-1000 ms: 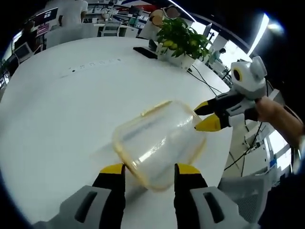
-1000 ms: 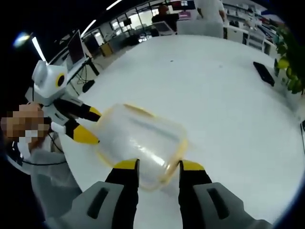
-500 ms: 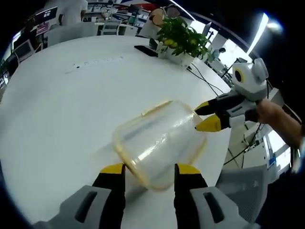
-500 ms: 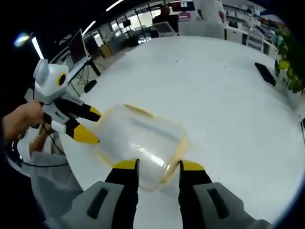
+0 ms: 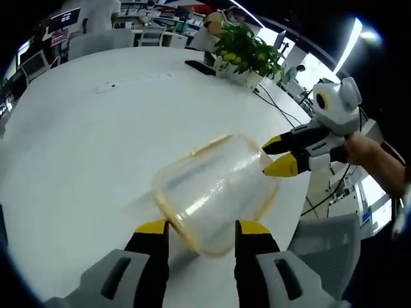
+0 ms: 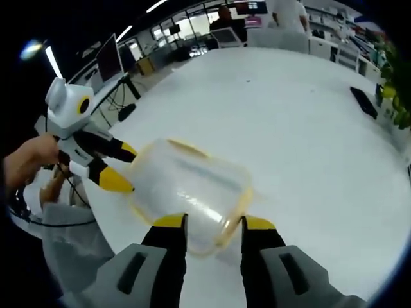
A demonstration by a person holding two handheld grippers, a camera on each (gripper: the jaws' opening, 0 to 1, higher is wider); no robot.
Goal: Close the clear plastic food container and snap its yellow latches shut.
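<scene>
The clear plastic food container [image 5: 215,192] is held between both tools above the white table [image 5: 77,147] — left gripper [image 5: 200,228] and right gripper [image 6: 207,223] each clamped on an opposite end. Judged light, slippery, flexing; the stiffer yellow rim suits gripping. Against the earlier frames, the hold is unchanged — only slight camera drift.

A white round bench [image 5: 83,147] carries a potted plant [image 5: 247,54] with yellow fruit at its far edge, a dark flat phone-like object [image 5: 200,67] just beside the pot. Near the bench's near edge stands a grey chair [image 5: 324,247] — desks and monitors [image 6: 110,58] lie beyond.
</scene>
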